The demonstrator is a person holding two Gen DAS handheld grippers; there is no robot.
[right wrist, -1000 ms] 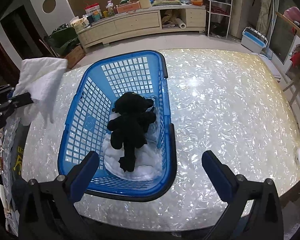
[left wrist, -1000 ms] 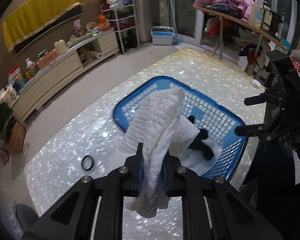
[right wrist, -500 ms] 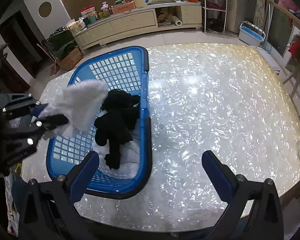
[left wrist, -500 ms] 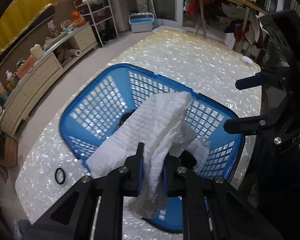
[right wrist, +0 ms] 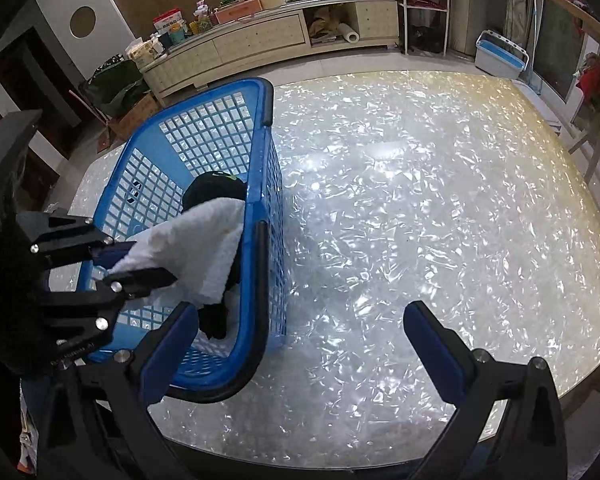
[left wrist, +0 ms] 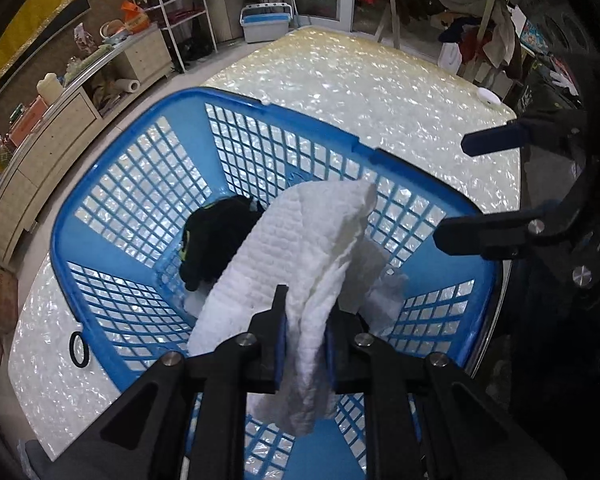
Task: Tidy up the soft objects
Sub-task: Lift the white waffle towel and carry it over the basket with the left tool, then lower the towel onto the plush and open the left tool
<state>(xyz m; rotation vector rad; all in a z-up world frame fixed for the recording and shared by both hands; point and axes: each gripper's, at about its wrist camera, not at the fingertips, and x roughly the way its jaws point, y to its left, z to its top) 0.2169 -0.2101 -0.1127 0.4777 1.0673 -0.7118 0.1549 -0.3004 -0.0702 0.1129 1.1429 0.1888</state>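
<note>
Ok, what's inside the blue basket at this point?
In the blue basket lies a black soft toy on some white cloth. The left claw holds a white towel above them, covering much of the toy and the basket floor.

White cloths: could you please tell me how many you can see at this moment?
2: a white quilted cloth pinched in the left gripper above the blue plastic basket, another lying inside, mostly covered; more may be hidden.

The white quilted cloth towel (left wrist: 300, 264) looks soft and matt against the blue lattice plastic basket (left wrist: 140, 216), which is smooth and slightly shiny. Beneath, the pearly white tabletop (right wrist: 440, 208) gleams glossy, mottled like shell.
</note>
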